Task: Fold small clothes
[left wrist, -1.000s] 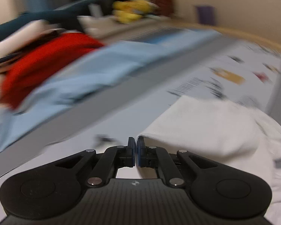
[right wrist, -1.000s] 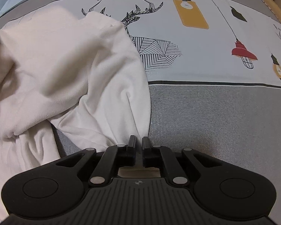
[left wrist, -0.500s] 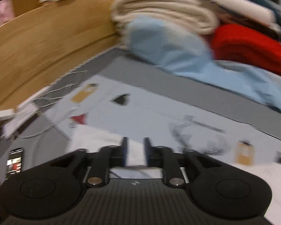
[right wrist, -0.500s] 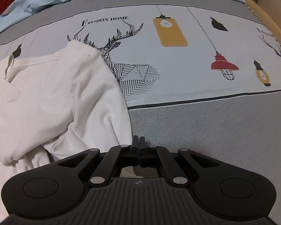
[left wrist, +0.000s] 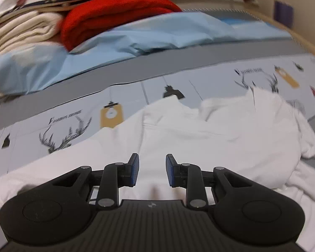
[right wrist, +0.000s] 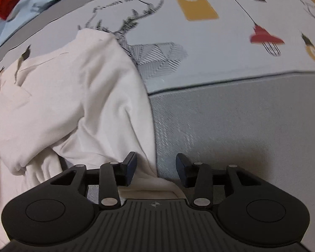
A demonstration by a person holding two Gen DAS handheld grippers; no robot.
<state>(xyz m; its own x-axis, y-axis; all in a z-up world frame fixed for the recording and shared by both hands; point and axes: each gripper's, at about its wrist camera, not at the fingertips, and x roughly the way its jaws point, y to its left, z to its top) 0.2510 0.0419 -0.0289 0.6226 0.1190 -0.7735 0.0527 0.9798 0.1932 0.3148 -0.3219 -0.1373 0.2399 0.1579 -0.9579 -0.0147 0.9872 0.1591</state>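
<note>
Both grippers, clenched a moment ago, now stand parted. Rumpled white garment sprawls across the printed bedsheet ahead of the released left gripper; its edge lies between the right gripper's opening, ungripping jaws.

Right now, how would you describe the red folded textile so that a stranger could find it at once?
Start from the printed grey bedsheet with deer and lamp drawings, and follow it to the crumpled light blue sheet along its far side. The thick red folded blanket lies on that blue sheet, beside cream folded blankets. It is the only bright red item in the pile.
</note>
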